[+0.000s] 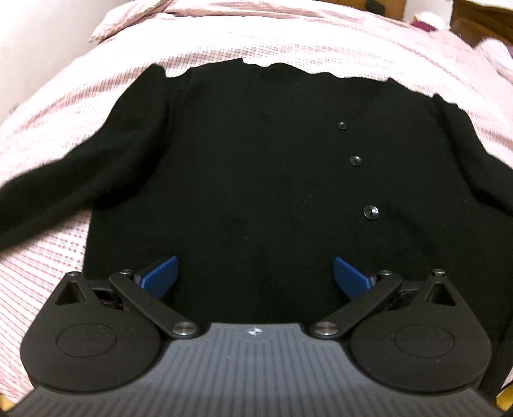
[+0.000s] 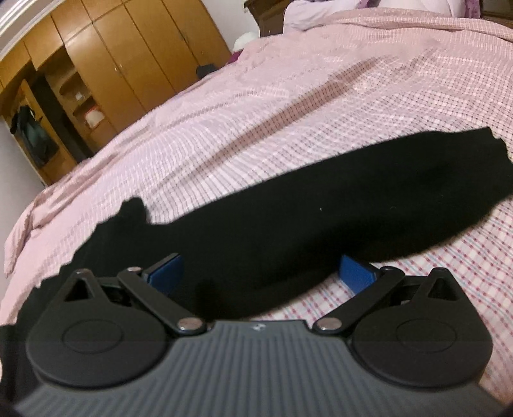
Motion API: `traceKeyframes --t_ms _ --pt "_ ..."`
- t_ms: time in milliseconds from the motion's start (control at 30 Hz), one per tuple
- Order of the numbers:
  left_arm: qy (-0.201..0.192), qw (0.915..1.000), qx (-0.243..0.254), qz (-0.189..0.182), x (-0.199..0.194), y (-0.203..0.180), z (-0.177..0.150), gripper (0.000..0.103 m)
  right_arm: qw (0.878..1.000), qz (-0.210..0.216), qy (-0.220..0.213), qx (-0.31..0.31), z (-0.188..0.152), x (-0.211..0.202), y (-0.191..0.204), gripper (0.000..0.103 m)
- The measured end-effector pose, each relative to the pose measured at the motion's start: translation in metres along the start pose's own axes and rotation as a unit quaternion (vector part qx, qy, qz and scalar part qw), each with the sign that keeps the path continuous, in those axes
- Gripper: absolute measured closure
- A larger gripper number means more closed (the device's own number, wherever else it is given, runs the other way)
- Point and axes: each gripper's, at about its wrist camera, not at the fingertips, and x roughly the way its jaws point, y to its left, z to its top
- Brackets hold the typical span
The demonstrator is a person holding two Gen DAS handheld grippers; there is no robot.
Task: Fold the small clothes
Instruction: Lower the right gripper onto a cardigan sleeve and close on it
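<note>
A small black cardigan [image 1: 256, 154] with three black buttons [image 1: 355, 159] lies flat, front up, on the pink checked bedspread [image 1: 224, 41]. Its sleeves spread out to the left [image 1: 64, 179] and right [image 1: 474, 150]. My left gripper [image 1: 255, 276] is open and empty, hovering over the cardigan's lower body. In the right wrist view one black sleeve [image 2: 352, 205] stretches away to the right across the bed. My right gripper [image 2: 261, 272] is open and empty, its blue pads [image 2: 356, 272] either side of the sleeve's near end.
The pink bedspread [image 2: 288, 106] runs far beyond the cardigan on all sides. A wooden wardrobe [image 2: 105, 61] stands beyond the bed at the left of the right wrist view. Pillows [image 2: 320, 12] lie at the far end.
</note>
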Motion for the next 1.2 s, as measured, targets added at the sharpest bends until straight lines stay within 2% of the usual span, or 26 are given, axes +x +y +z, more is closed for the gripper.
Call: traceKeyframes --t_ms 133,367,567,600,767,833,867,967,1067,1200 --pt "-0.001 1.0 -0.002 -0.005 0.005 0.002 -0.002 0.0 0.999 0.034 -0.027 0.009 0.003 0.007 -0.005 0.0" --pt "-0.008 0.9999 0.004 0.01 0.007 -0.004 -0.007 0.0 0.993 0.097 -0.031 0.066 0.017 0.015 -0.019 0.0" --pt "-0.015 0.9998 0.0 0.01 0.008 -0.004 -0.009 0.0 0.992 0.1 -0.028 0.066 0.02 0.021 -0.02 0.006" --pt "-0.015 0.9998 0.0 0.011 0.007 -0.005 -0.01 0.0 0.993 0.1 -0.028 0.062 0.019 0.022 -0.019 0.009" --pt "-0.017 0.9998 0.002 0.012 0.006 -0.005 -0.011 0.0 0.993 0.098 -0.026 0.067 0.022 0.029 -0.024 0.04" --pt "-0.017 0.9998 0.002 0.013 0.005 -0.005 -0.011 0.0 0.994 0.079 -0.017 0.071 0.026 0.031 -0.028 0.082" --pt "-0.016 0.9998 0.003 0.013 0.005 -0.006 -0.01 0.0 0.995 0.07 -0.014 0.074 0.028 0.032 -0.031 0.089" --pt "-0.016 0.9998 0.006 0.014 0.005 -0.006 -0.009 0.0 0.994 0.066 -0.03 0.082 0.035 0.023 -0.045 0.091" --pt "-0.019 0.9997 0.007 0.015 0.004 -0.007 -0.01 0.0 0.995 0.04 -0.068 0.067 0.041 0.008 -0.056 0.092" --pt "-0.024 0.9995 0.009 0.019 0.003 -0.008 -0.011 0.0 0.995 0.0 -0.081 0.066 0.047 0.0 -0.078 0.092"
